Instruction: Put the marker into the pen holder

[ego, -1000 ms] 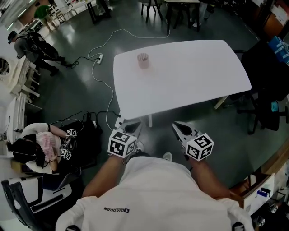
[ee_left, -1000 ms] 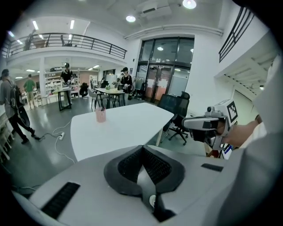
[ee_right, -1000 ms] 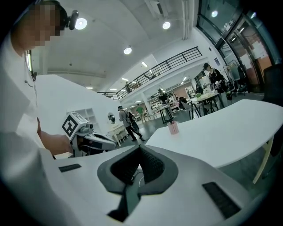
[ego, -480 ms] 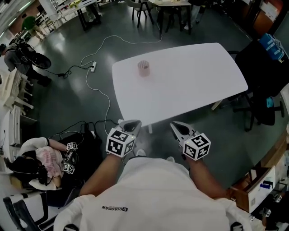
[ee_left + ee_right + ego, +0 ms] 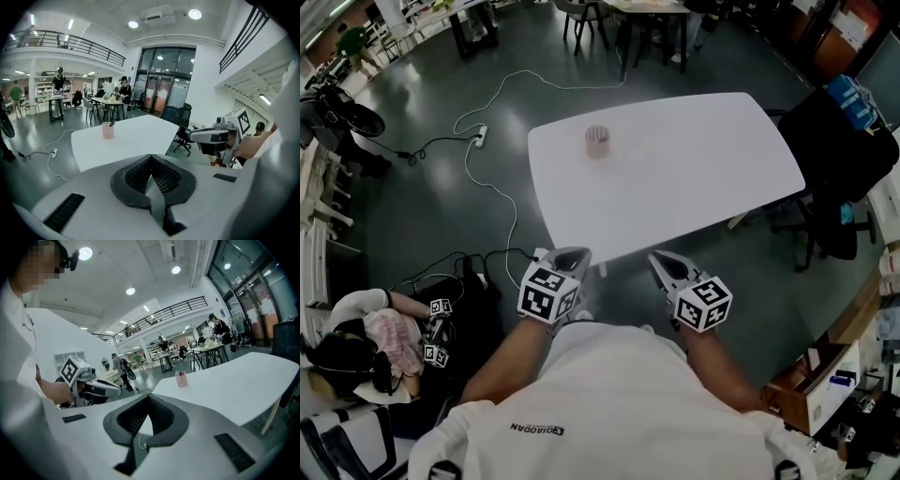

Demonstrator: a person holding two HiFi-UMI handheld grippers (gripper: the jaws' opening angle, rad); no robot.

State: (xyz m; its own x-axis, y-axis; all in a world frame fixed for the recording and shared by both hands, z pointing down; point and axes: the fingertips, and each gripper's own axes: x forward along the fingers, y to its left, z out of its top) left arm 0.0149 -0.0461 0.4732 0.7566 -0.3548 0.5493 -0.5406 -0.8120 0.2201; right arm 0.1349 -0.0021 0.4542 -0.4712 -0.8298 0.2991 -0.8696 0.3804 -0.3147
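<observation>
While both hover short of table (image 5: 694, 169) | left tool (image 5: 572, 255) pressed together | right tool (image 5: 661, 263) pressed together

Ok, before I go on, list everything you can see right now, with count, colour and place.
table: one, white, straight ahead of the person
pen holder: one, pink, on the table toward its far left corner
marker: one, dark tip, apparently standing in the pen holder
power strip: one, white, on the floor left of the table, with a white cable
office chair: one, black, right of the table
cardboard box: one, brown, on the floor at lower right
left gripper: one, white, fingers shut and empty, by the table's near edge
right gripper: one, white, fingers shut and empty, beside the left one
</observation>
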